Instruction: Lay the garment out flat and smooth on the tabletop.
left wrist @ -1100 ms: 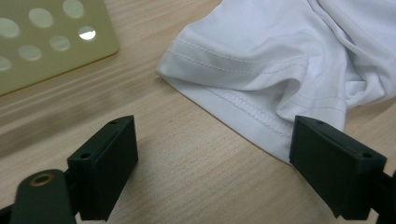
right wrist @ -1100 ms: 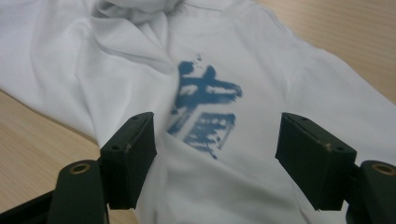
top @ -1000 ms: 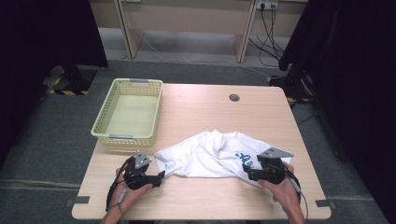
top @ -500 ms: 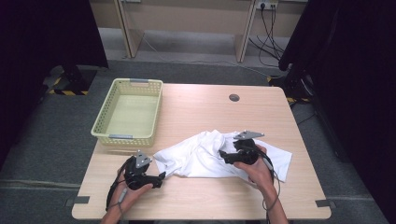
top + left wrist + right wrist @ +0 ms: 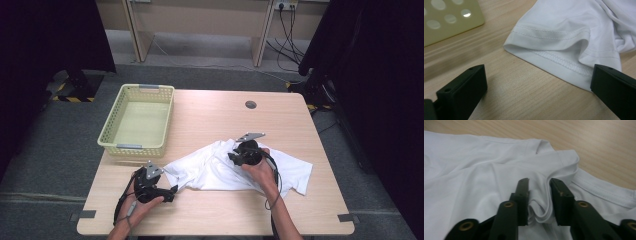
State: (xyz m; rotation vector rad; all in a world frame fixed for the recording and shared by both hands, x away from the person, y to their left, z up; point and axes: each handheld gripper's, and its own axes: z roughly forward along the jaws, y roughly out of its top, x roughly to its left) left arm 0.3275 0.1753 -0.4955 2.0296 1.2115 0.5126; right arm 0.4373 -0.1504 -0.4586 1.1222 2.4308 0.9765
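- One white T-shirt [image 5: 235, 167] lies crumpled on the wooden table [image 5: 210, 117], right of the yellow basket [image 5: 139, 120].
- Right gripper [image 5: 539, 195]: jaws pinching a shirt fold.
- Left gripper [image 5: 536, 85]: jaws spread beside the hem.
- Grey carpet [image 5: 60, 145] surrounds the table.

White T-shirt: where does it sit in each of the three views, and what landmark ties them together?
High view: white T-shirt lies crumpled at centre-right of the table.
Left gripper view: its hemmed sleeve fills the upper right, between the wide-open jaws.
Right gripper view: it covers most of the frame, a fold bunched between the nearly closed jaws.
Shared landmark: the light wood tabletop.
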